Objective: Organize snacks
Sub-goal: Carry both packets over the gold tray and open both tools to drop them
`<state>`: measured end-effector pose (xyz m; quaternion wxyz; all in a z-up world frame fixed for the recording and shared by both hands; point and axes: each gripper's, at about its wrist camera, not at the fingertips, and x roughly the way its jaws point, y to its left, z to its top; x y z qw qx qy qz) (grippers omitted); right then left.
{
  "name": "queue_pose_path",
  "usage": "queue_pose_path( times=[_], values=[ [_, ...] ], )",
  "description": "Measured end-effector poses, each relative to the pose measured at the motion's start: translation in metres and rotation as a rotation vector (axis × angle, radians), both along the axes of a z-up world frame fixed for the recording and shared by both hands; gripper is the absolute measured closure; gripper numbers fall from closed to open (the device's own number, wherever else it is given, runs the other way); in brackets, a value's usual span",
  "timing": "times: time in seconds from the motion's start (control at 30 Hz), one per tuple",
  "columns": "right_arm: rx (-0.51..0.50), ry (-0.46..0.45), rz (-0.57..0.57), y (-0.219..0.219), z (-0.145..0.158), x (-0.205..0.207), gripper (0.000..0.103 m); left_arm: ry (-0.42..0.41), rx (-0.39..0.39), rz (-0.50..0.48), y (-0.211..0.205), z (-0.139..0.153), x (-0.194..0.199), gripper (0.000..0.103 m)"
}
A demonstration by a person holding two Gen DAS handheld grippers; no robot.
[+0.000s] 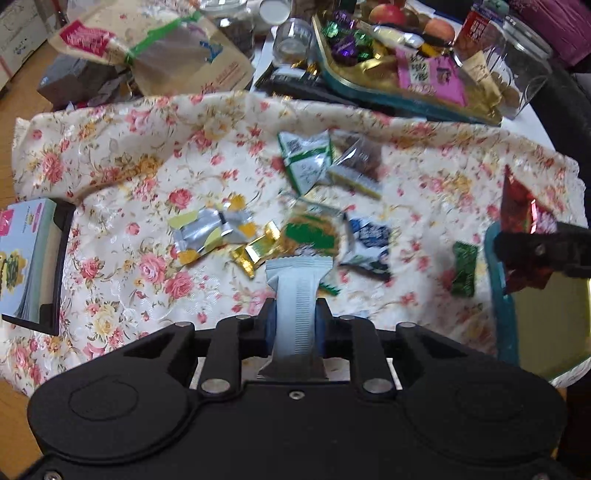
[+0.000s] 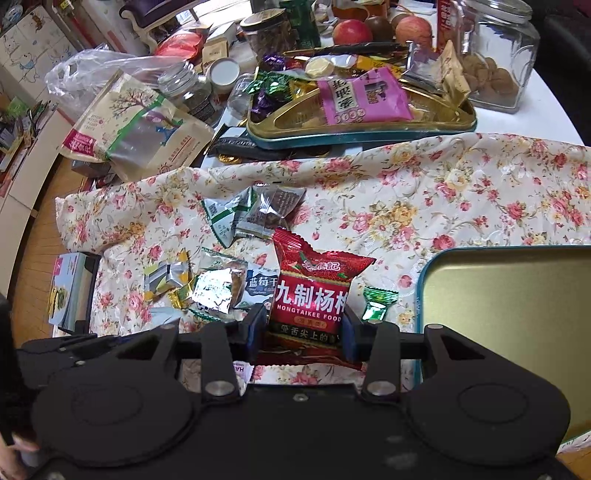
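My left gripper [image 1: 295, 314] is shut on a pale grey-white snack packet [image 1: 297, 295] and holds it above the floral cloth [image 1: 129, 166]. My right gripper [image 2: 301, 325] is shut on a red snack packet [image 2: 312, 295]; in the left wrist view that packet [image 1: 521, 214] and gripper [image 1: 543, 251] show at the right, by the rim of the empty gold tin tray [image 1: 502, 302]. The tray [image 2: 498, 295] lies to the right of the red packet. Several loose snacks lie on the cloth: a green-white packet [image 1: 306, 158], a silver-yellow one [image 1: 210, 229], a blue one [image 1: 369, 240], a green candy [image 2: 376, 302].
A second tin tray [image 2: 362, 129] full of sweets stands at the back, with a glass jar [image 2: 495, 55], apples [image 2: 351, 31] and a kraft bag [image 2: 136, 125] around it. A small box of cards [image 1: 29, 258] sits on the cloth's left edge.
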<state>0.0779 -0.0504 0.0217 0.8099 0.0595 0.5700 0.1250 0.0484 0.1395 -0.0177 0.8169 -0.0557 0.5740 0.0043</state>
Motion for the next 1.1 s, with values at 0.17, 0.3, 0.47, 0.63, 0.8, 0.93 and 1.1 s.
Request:
queue_pose_path(
  times=[0.17,0.3,0.47,0.63,0.8,0.93,1.1],
  values=[
    [-0.027,-0.045,-0.027,-0.017,0.01,-0.005,0.059,-0.058,0.02,-0.028,-0.037,0.024,0.002,0.075],
    [-0.039,-0.051,-0.061,-0.039,0.011,-0.007,0.059,-0.073,0.048,-0.068,-0.067,0.03,0.0,0.075],
    [-0.079,-0.042,-0.113,-0.072,0.006,-0.008,0.059,-0.057,0.048,-0.112,-0.103,0.028,0.0,0.075],
    [-0.1,-0.034,-0.179,-0.107,0.002,-0.01,0.059,-0.046,0.038,-0.161,-0.141,0.025,0.0,0.075],
    [-0.133,-0.022,-0.255,-0.144,-0.003,-0.01,0.059,-0.028,0.02,-0.193,-0.173,0.021,0.002,0.075],
    [-0.158,-0.012,-0.315,-0.169,-0.008,-0.009,0.059,-0.017,0.008,-0.216,-0.194,0.018,0.002,0.075],
    [-0.214,-0.02,-0.369,-0.201,-0.009,-0.012,0.059,-0.011,-0.005,-0.245,-0.212,0.017,0.002,0.075]
  ],
)
